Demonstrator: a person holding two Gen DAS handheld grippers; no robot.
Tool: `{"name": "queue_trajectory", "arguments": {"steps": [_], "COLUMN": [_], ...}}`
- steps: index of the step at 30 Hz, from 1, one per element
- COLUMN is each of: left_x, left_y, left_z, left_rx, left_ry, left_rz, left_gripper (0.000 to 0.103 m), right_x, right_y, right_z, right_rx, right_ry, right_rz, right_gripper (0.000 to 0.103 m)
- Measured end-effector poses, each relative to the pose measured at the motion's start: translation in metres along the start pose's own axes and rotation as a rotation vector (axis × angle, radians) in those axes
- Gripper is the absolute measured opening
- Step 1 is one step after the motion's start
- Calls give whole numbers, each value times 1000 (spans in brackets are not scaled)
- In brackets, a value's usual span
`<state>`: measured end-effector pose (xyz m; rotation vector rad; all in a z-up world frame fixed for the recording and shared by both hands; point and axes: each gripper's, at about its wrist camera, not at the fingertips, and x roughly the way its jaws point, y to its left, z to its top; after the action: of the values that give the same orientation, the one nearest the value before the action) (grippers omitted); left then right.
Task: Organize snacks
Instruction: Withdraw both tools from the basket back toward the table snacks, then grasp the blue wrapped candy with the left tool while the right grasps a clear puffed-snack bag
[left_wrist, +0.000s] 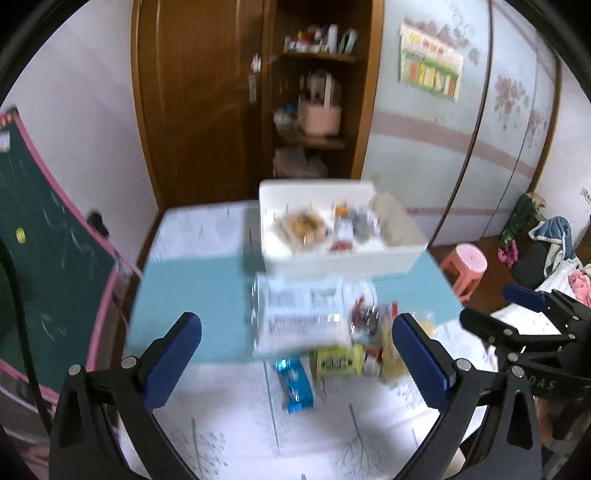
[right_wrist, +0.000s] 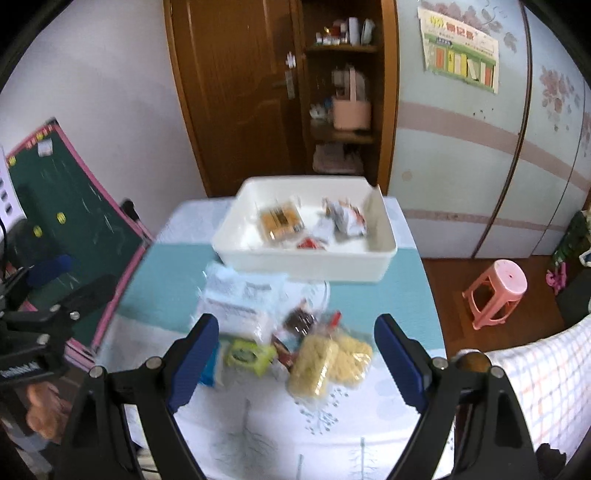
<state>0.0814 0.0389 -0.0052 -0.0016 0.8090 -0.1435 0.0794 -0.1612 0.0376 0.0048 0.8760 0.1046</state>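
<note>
Room: bedroom corner with a wooden door (right_wrist: 236, 92), a chalkboard (left_wrist: 48, 266) leaning at the left and a pink stool (right_wrist: 496, 291) on the floor.
Surface: table under a pale cloth (right_wrist: 280, 417) with a teal band.
Bin: white bin (right_wrist: 306, 264) at the far side, already holding a few packets.
Loose snacks: heap just in front of the bin, made up of a large clear-wrapped pack (left_wrist: 301, 317), a yellow noodle pack (right_wrist: 328, 360), a green packet (right_wrist: 247, 354) and a blue bar (left_wrist: 295, 382).
Handling: probably light, crinkly and slippery; the noodles are likely brittle, so pinch across a pack's short sides.
Left gripper (left_wrist: 295, 354): fingers wide apart, empty, angled down above the heap.
Right gripper (right_wrist: 295, 354): fingers wide apart, empty, tilted down over the noodles.
</note>
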Motion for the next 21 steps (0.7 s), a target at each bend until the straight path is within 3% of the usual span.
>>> {"name": "queue_trajectory", "arguments": {"steps": [6,8,10,16,21], "left_x": [54,73,94,133,152], "left_y": [0,0,0,6,15], "left_z": [-32,-45,-57,-75,-80], "left_rx": [-10,-8,-7,-30,-70], "left_ry": [124,167,215,300,344], "left_rz": [3,-3,1,-5,-10], "left_gripper": [103,103,103,95,90], "right_x": [37,49,62,99,115], "right_y": [-30,-40,-46,-50,-39], "right_z": [-33,-46,-58,-84,-83], "right_rx": [108,131,154,196,180], "right_ry": [68,97,135,233,248], "right_rz": [2,-6,5,77,123], "right_gripper": [86,82,70,61,55]}}
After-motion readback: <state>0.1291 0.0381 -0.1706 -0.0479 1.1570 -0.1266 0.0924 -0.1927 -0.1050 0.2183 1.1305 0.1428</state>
